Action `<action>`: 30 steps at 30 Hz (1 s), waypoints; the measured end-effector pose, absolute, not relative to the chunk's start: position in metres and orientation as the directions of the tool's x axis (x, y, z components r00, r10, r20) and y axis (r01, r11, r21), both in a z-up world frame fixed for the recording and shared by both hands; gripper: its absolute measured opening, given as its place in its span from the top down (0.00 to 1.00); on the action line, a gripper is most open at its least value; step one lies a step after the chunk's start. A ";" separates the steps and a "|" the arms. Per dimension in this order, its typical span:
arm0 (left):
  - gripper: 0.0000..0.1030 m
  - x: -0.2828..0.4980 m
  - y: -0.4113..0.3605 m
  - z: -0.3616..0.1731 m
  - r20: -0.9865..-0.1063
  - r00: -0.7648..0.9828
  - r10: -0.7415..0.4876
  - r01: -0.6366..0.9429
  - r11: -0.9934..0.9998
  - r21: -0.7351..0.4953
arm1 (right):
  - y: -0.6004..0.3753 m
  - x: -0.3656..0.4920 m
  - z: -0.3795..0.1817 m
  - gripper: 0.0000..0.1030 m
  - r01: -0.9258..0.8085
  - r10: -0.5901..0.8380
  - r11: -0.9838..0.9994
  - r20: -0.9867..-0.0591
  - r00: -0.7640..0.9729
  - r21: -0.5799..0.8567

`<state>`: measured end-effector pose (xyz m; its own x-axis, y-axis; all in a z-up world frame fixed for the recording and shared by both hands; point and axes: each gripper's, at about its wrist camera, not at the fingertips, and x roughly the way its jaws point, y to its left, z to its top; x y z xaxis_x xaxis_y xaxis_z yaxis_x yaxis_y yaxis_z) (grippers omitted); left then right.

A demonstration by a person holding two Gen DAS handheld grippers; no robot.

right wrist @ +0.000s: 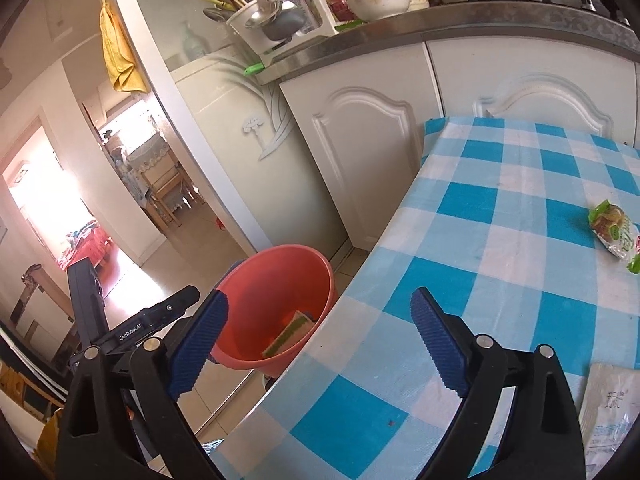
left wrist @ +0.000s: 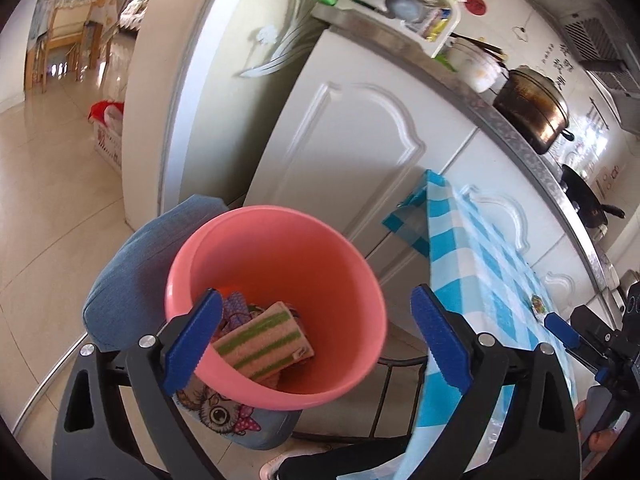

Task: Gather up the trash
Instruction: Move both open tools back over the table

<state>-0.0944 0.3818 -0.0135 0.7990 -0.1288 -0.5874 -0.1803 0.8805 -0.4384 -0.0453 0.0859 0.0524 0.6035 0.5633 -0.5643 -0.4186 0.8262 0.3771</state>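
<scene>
Over the pink bucket (left wrist: pixel 276 300), your left gripper (left wrist: pixel 316 340) hangs with its jaws spread wide and nothing between them; the striped sponge (left wrist: pixel 262 344) already lies at the bottom, with what looks like a purple scrap beside it at ten o'clock. Your right gripper (right wrist: pixel 320 344) is spread just as wide and just as empty, straddling the table's edge, with the bucket (right wrist: pixel 276 304) below its left finger at about nine o'clock.

The trash left to collect sits on the checked tablecloth (right wrist: pixel 500 220): a green snack wrapper (right wrist: pixel 614 232) out at two o'clock from your right gripper, and a white packet (right wrist: pixel 608 412) near four o'clock, partly cut off by the frame.

Watch three things. The bucket rests on a cushioned stool (left wrist: pixel 128 272), tilted toward you as far as the fisheye lets you judge; a knock from either finger could tip it and spill what is in it. The wrapper is thin and flat, so a shallow pinch may slide off it, or catch the cloth and drag it. The packet lies close to the table's near edge, so a clumsy approach could push it to the floor.
</scene>
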 end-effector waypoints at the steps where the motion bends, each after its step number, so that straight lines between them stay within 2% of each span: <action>1: 0.07 -0.095 0.377 -0.010 -0.582 0.802 -0.132 -0.169 0.885 -0.434 | 0.081 -0.050 0.055 0.11 -0.422 0.562 0.827 -0.545 0.622 0.371; 10: 0.07 -0.099 0.328 0.026 -0.559 0.816 -0.146 -0.087 0.926 -0.368 | 0.044 -0.078 0.080 0.05 -0.461 0.555 0.830 -0.397 0.731 0.313; 14: 0.04 -0.102 0.302 0.037 -0.555 0.816 -0.159 -0.043 0.942 -0.333 | 0.032 -0.086 0.085 0.05 -0.435 0.509 0.860 -0.387 0.769 0.267; 30: 0.04 -0.104 0.213 0.042 -0.603 0.767 -0.219 0.075 0.964 -0.256 | -0.050 -0.103 0.089 0.05 -0.323 0.423 0.890 -0.313 0.850 0.323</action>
